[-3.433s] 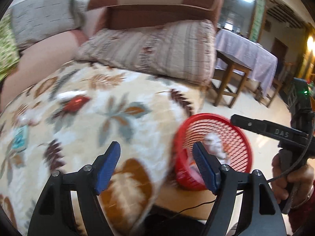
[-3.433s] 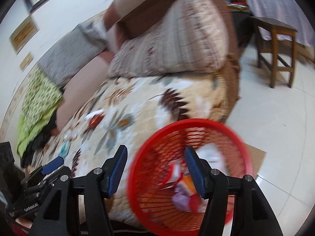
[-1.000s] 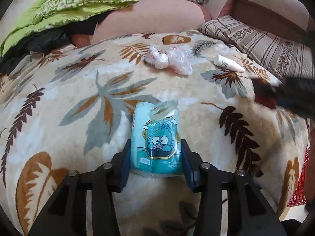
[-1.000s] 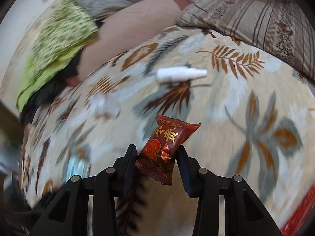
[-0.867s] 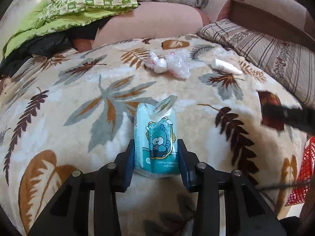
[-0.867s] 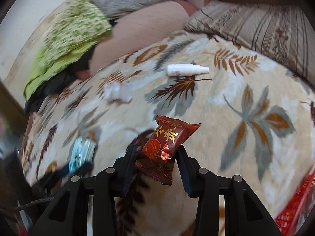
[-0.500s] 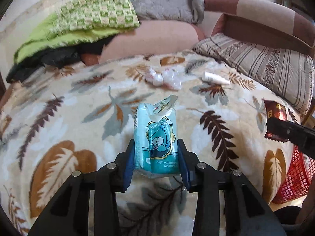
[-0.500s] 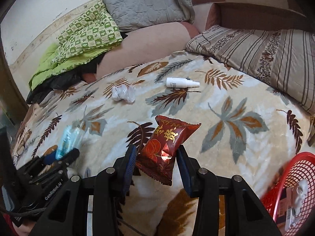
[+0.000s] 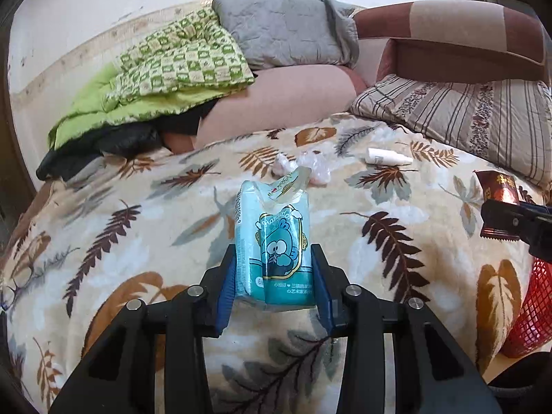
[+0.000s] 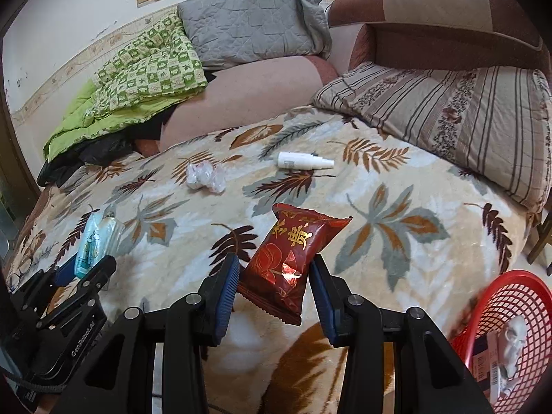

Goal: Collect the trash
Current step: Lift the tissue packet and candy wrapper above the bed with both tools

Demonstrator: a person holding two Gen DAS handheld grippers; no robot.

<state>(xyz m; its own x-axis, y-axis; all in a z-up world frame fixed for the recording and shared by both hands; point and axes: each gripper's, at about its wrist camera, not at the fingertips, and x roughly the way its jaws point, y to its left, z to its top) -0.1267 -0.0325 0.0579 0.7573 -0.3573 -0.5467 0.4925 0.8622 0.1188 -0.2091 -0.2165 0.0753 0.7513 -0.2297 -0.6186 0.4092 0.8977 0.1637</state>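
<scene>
Trash is in both grips: the left gripper (image 9: 274, 286) is clamped on a blue tissue pack (image 9: 274, 245), which stands upright between its jaws, and the right gripper (image 10: 274, 296) is clamped on a red snack wrapper (image 10: 293, 258) that tilts up and to the right out of its jaws. A second ago both packets sat low against the leaf-print blanket (image 10: 396, 207); now they hang clear above it and far more of the bed and wall shows, so both pickups look finished and the carry has begun. Ahead of the left gripper, on the blanket, lie a crumpled plastic wad (image 9: 310, 169) and, farther right, a small white bottle (image 9: 386, 156); both are untouched and well apart from either grip. To the right of the right gripper and below it, off the bed's edge, stands the red basket (image 10: 517, 296), already holding some scraps. The next move is probably to swing both packets over that basket and let go.
</scene>
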